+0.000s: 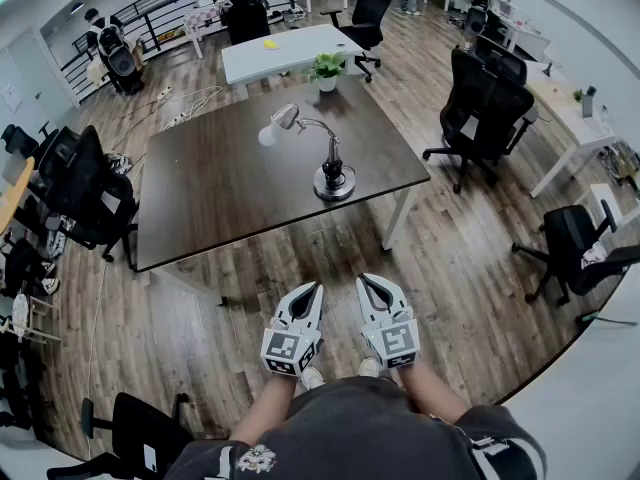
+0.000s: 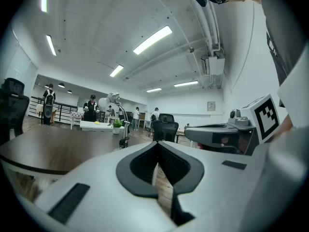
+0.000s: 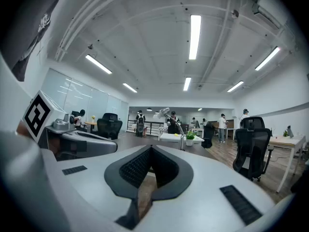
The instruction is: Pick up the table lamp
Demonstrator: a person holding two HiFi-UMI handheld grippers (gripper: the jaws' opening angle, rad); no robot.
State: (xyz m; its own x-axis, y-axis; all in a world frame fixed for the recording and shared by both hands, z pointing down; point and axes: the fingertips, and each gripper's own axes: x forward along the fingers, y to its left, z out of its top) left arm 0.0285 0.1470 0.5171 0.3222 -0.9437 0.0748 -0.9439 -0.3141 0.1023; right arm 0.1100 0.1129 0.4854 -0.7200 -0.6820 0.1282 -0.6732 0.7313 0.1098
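Observation:
The table lamp (image 1: 331, 173) stands on the dark brown table (image 1: 220, 188), near its right side. It has a round silver base, a curved neck and a white head pointing left. Both grippers are held low, close to the person's body and well short of the table. My left gripper (image 1: 312, 290) is shut and holds nothing. My right gripper (image 1: 368, 282) beside it is also shut and holds nothing. In the left gripper view the lamp (image 2: 121, 124) shows far ahead, left of the shut jaws. In the right gripper view the lamp (image 3: 175, 122) is small and distant above the jaws.
A potted plant (image 1: 327, 67) sits at the table's far edge, with a white table (image 1: 285, 53) behind it. Black office chairs stand at the right (image 1: 487, 108), the lower right (image 1: 575, 248) and the left (image 1: 85, 193). A person (image 1: 243, 3) stands at the back. Wooden floor lies between me and the table.

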